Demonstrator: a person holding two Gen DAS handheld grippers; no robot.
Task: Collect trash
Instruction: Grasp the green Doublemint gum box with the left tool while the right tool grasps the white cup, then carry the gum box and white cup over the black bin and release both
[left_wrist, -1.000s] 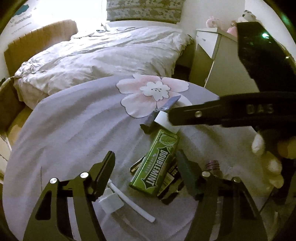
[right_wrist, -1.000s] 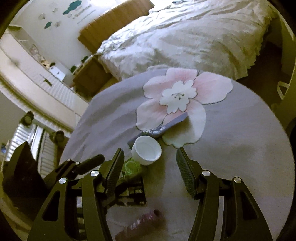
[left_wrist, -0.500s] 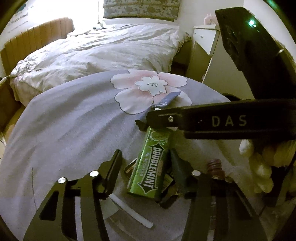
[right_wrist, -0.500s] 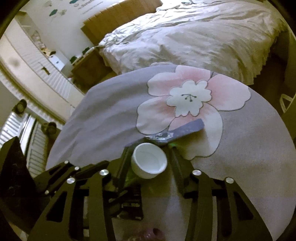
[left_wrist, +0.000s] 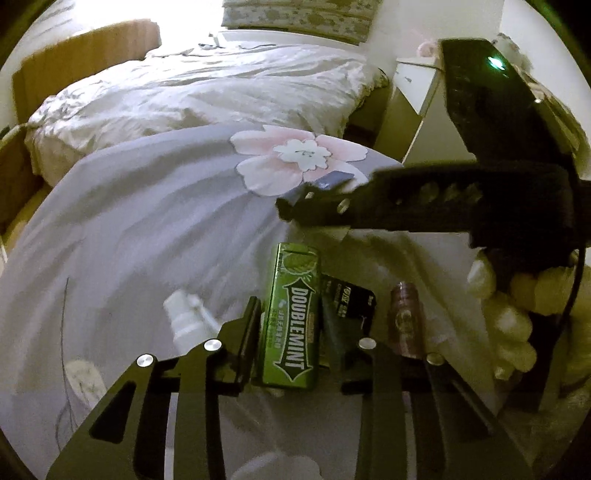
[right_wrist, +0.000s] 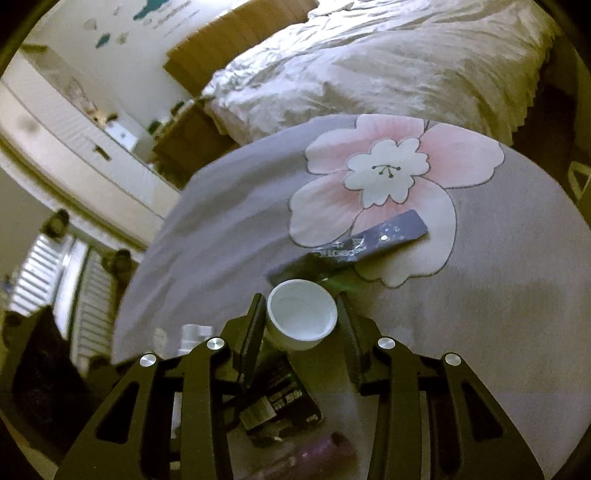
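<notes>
My left gripper (left_wrist: 291, 328) is shut on a green Doublemint gum box (left_wrist: 293, 317), held upright between the fingers. My right gripper (right_wrist: 301, 321) is shut on a small white cup (right_wrist: 301, 319), its open mouth facing the camera. The right gripper also shows in the left wrist view (left_wrist: 295, 210), reaching in from the right above the gum box. A black wrapper (left_wrist: 349, 299), a pink tube (left_wrist: 404, 317) and a white pump bottle (left_wrist: 184, 317) lie on the grey flower rug (left_wrist: 129, 229). A dark blue wrapper (right_wrist: 373, 240) lies on the rug's flower.
A bed with a pale crumpled duvet (left_wrist: 199, 88) stands behind the rug. A white nightstand (left_wrist: 417, 96) is at the right. A radiator (right_wrist: 55, 273) and a low wooden cabinet (right_wrist: 188, 133) stand at the left in the right wrist view.
Both grippers have closed: the left on the gum box, the right on the white cup. The right gripper has moved leftward across the left wrist view.
</notes>
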